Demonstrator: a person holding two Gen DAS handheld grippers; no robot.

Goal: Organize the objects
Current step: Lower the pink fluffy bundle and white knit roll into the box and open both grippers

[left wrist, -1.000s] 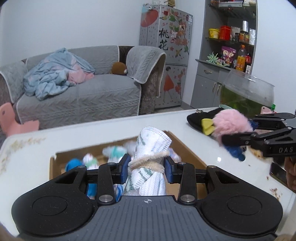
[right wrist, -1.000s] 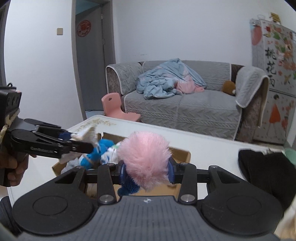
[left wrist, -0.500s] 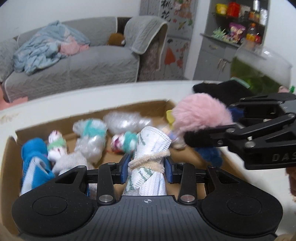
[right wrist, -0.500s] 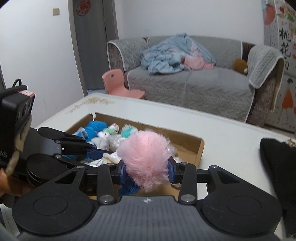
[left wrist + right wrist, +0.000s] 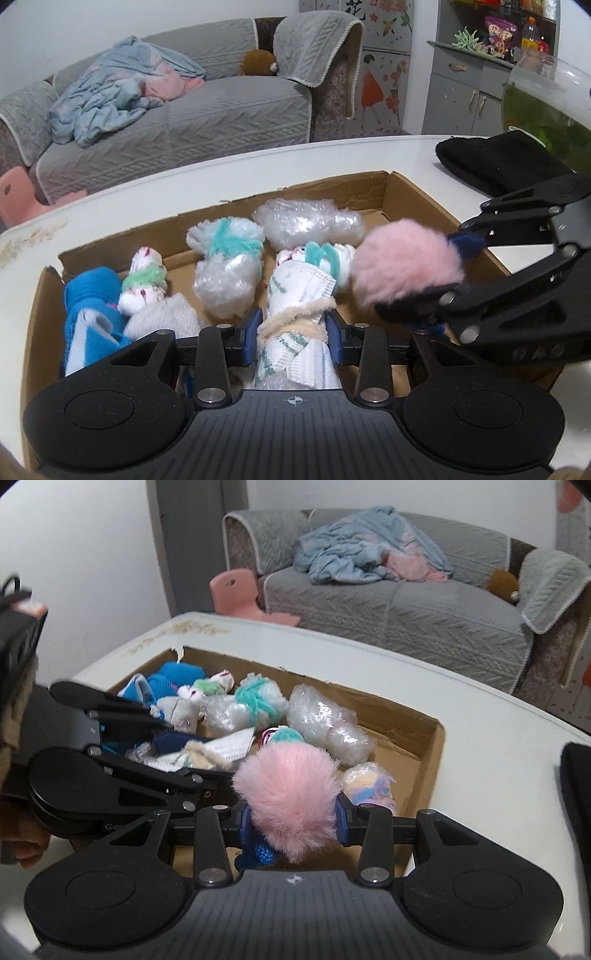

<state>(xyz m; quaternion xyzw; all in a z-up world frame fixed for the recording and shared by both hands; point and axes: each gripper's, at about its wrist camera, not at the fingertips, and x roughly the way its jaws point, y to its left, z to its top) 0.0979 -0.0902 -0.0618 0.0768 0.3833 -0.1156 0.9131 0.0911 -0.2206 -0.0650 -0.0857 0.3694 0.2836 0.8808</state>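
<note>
A shallow cardboard box (image 5: 413, 192) on the white table holds several rolled bundles: a blue one (image 5: 88, 291), bubble-wrap ones (image 5: 306, 221) and one tied with teal yarn (image 5: 225, 247). My left gripper (image 5: 293, 328) is shut on a white rolled cloth with green marks (image 5: 299, 291), held over the box's near side. My right gripper (image 5: 293, 821) is shut on a pink fluffy pompom with a blue knit part (image 5: 288, 790), just above the box's near right part. The pompom (image 5: 402, 266) and right gripper also show in the left wrist view.
A black cloth (image 5: 491, 162) lies on the table right of the box, by a glass fish bowl (image 5: 546, 99). A grey sofa (image 5: 177, 118) with a blue blanket and a pink child's chair (image 5: 240, 594) stand beyond the table.
Both grippers have moved forward and down over the box with their loads. The box contents now sit closer and lower in both views. Both stay shut.
</note>
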